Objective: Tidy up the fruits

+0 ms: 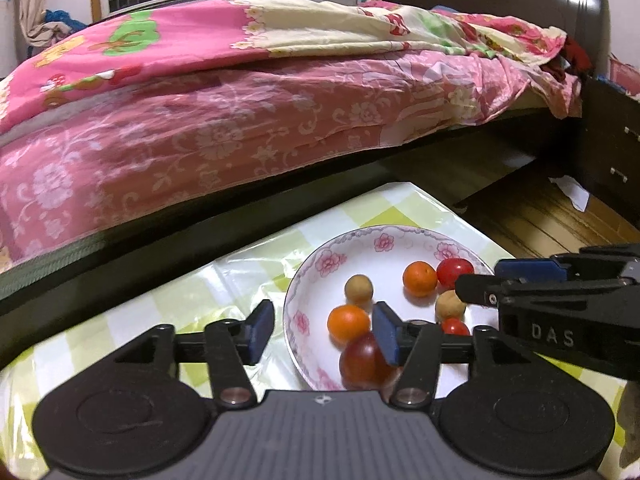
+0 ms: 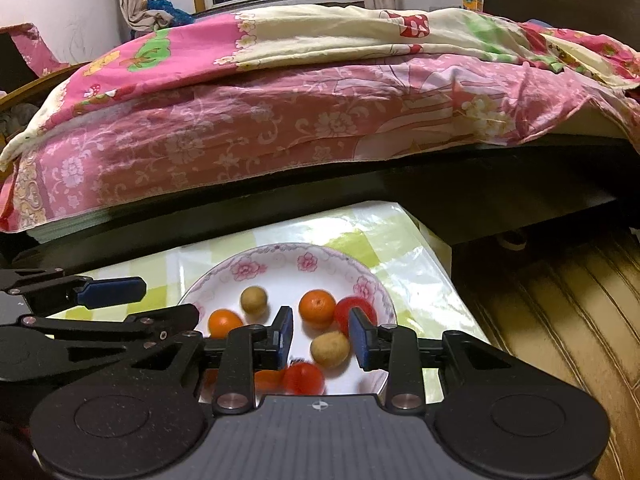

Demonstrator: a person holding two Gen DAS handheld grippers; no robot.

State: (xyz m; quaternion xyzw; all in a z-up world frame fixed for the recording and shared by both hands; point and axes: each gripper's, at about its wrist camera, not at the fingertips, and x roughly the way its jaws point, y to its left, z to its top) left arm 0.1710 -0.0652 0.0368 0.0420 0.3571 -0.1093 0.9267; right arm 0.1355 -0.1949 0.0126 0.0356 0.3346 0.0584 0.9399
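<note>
Fruits all sit in one floral plate point(image 1: 308, 280) on a small table with a green-checked cover point(image 1: 168, 300), right by a bed point(image 1: 240, 128) with pink bedding.

From the left wrist view I count two oranges, one near the middle point(image 1: 419, 278) and one closer to the camera point(image 1: 348, 322). Two brown round fruits too, one toward the far side point(image 1: 359, 288) and one on the right point(image 1: 449, 306). Then three red tomatoes: one at the right rim point(image 1: 455, 271), a small one point(image 1: 455, 326) just beside the right brown fruit, and a darker one point(image 1: 362, 360) at the near edge.

Left gripper point(image 1: 325, 330) has its jaws spread wide with nothing between them. It's straddling the plate's left rim, one finger over the tablecloth, the other over the plate and covering part of the dark tomato, though contact isn't clear.

Right gripper point(image 2: 320, 338) is released too, fingers apart and holding nothing, over the right half of the plate. In its own view a brown fruit point(image 2: 330, 349) shows in the gap between the fingers, but they aren't closed on it. An orange point(image 2: 317, 307) and a blurry tomato point(image 2: 354, 312) lie just past the fingertips.

Wood floor point(image 1: 540, 224) shows to the right of the table.
</note>
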